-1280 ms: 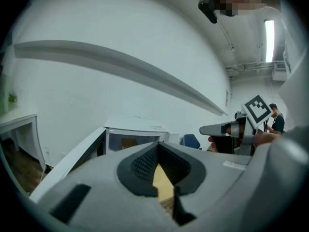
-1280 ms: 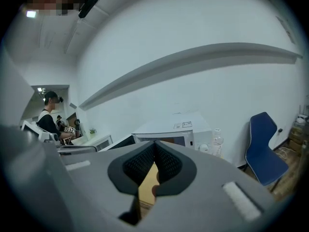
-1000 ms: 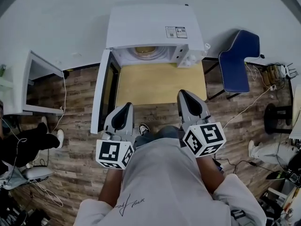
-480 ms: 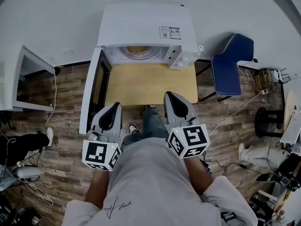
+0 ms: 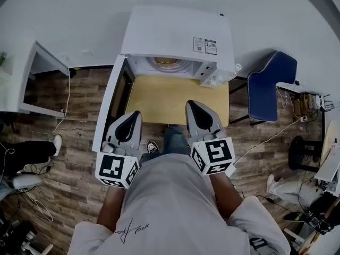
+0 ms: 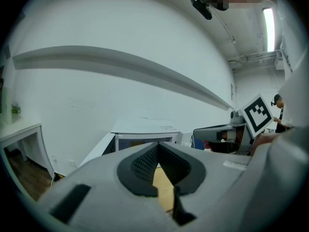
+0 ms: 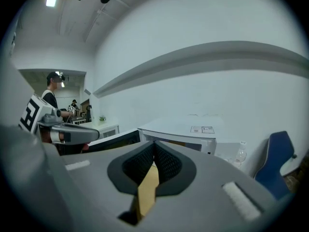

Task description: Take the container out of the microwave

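Observation:
The white microwave [image 5: 172,36] stands at the back of a light wooden table [image 5: 170,97], its door [image 5: 109,108] swung open to the left. A tan round container [image 5: 166,62] sits inside on the turntable, only its front showing. My left gripper [image 5: 134,113] hovers at the table's front left corner beside the door, shut and empty [image 6: 157,145]. My right gripper [image 5: 190,103] reaches over the table's front edge. Its jaws are just starting to open, tips still together and nothing between them [image 7: 154,144]. Both point at the microwave [image 6: 145,129], well short of it.
A blue chair [image 5: 268,86] stands right of the table. A small clear bottle [image 5: 234,68] sits by the microwave's right side. A white shelf unit [image 5: 34,81] is at the left wall. Cables and other people's feet [image 5: 56,142] lie on the wood floor.
Both grippers have edged forward toward the microwave, and the right one now overlaps the table's front edge. The jaws look the same, and the container has not moved.

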### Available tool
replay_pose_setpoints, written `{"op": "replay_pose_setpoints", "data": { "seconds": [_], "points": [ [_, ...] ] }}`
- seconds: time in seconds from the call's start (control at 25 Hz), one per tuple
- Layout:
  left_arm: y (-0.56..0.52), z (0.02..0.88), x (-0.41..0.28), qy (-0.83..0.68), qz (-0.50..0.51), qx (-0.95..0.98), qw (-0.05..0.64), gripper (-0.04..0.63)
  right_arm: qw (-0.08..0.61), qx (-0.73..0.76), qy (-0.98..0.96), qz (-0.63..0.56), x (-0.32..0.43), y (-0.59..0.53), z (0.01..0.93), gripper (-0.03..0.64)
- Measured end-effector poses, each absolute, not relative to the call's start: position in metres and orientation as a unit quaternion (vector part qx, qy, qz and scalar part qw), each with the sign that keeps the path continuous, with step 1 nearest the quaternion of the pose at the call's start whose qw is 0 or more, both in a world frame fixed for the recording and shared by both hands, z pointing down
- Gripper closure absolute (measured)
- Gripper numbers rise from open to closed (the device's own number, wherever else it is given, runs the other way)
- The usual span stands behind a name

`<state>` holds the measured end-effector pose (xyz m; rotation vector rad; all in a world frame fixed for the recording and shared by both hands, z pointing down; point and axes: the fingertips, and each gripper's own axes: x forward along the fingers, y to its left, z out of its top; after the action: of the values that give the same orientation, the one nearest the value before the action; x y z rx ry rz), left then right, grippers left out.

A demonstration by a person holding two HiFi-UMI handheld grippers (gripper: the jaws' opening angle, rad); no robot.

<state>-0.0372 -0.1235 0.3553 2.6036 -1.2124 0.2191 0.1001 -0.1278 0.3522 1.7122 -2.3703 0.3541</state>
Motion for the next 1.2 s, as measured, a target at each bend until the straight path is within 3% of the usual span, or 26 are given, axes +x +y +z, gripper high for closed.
{"op": "replay_pose_setpoints", "data": {
  "seconds": [0.52,0.76,1.2],
  "points": [
    [-0.153,0.366,-0.038,-0.431,0.063,0.884,0.168,0.6,0.158,0.549,-0.816,0.083,0.095,-0.172,0.373,0.601],
    [-0.15,0.364,-0.03,-0.414,0.094,0.894,0.141,0.6,0.168,0.541,-0.819,0.089,0.087,-0.188,0.384,0.577],
    [-0.149,0.376,-0.041,-0.416,0.098,0.889,0.166,0.6,0.218,0.519,-0.825,0.046,0.074,-0.215,0.402,0.568]
  ]
}}
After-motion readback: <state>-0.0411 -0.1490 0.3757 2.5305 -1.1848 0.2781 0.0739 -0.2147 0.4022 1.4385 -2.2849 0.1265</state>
